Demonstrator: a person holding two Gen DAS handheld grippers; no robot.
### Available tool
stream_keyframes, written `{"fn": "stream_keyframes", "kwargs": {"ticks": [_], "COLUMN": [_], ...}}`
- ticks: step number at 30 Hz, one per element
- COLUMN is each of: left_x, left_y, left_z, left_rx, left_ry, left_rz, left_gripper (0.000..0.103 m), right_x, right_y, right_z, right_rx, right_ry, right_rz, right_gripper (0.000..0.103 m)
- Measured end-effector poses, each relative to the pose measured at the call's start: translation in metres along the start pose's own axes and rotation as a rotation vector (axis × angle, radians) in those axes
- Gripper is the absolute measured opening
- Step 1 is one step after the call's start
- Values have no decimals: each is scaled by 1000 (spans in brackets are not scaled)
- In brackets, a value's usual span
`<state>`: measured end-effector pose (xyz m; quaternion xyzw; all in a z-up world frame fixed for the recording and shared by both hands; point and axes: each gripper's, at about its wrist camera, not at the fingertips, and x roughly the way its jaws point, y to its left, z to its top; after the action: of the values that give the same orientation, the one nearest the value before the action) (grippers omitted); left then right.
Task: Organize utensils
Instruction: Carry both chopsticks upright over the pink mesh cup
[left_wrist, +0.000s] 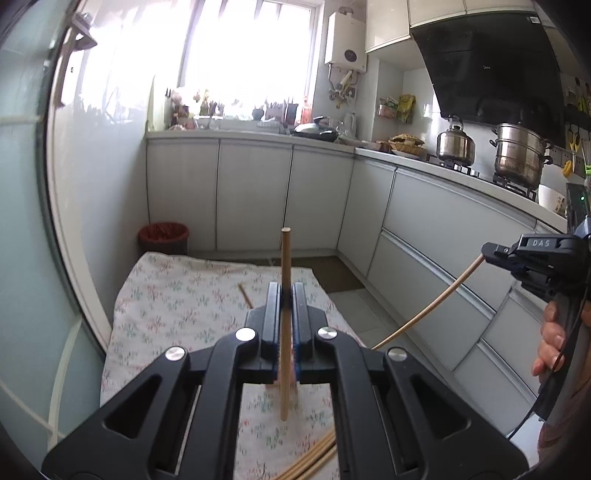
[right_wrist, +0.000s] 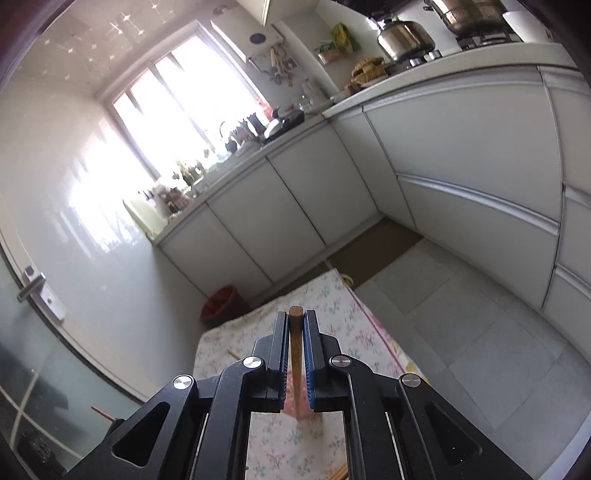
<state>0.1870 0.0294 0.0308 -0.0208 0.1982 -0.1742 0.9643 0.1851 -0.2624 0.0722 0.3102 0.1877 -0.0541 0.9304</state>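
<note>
My left gripper (left_wrist: 285, 291) is shut on a wooden chopstick (left_wrist: 284, 258) that stands nearly upright between its fingers, above a floral cloth (left_wrist: 177, 306). My right gripper (right_wrist: 295, 320) is shut on a second chopstick (right_wrist: 296, 312), seen end-on; in the left wrist view this gripper (left_wrist: 487, 254) is at the right, its chopstick (left_wrist: 436, 302) slanting down left. Several more chopsticks (left_wrist: 314, 458) lie on the cloth at the bottom edge. One loose chopstick (left_wrist: 245, 296) lies on the cloth further back.
The cloth covers a low surface in a narrow kitchen. A red bin (left_wrist: 163, 238) stands behind it by the white cabinets (left_wrist: 255, 192). A kettle (left_wrist: 455, 144) and a steel pot (left_wrist: 519, 155) sit on the stove at right. A glass door (right_wrist: 40, 295) is on the left.
</note>
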Motion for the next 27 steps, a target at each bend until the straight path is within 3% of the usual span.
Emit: {"fn": "stream_keyframes", "kwargs": {"ticks": [7,14,22,27], "left_x": [38,97,153,142], "left_y": [-5,-5,-4,6], "left_z": [22,17,-9,-14], "left_rx": [-2,-16,-25,-64], "left_ry": [-42,-26,60,66], "left_rz": [9,44,63,45], "left_gripper": [6,6,6,6], "right_x": [22,65,119,141], "right_y": [3,12,33,47], "right_z": [32,45,31,15], "right_rx": [19,-45,-127,-168], "right_ry": [-30,-33,16,46], "right_rz": [18,43,74,85], "right_gripper": [8,8,8,8]}}
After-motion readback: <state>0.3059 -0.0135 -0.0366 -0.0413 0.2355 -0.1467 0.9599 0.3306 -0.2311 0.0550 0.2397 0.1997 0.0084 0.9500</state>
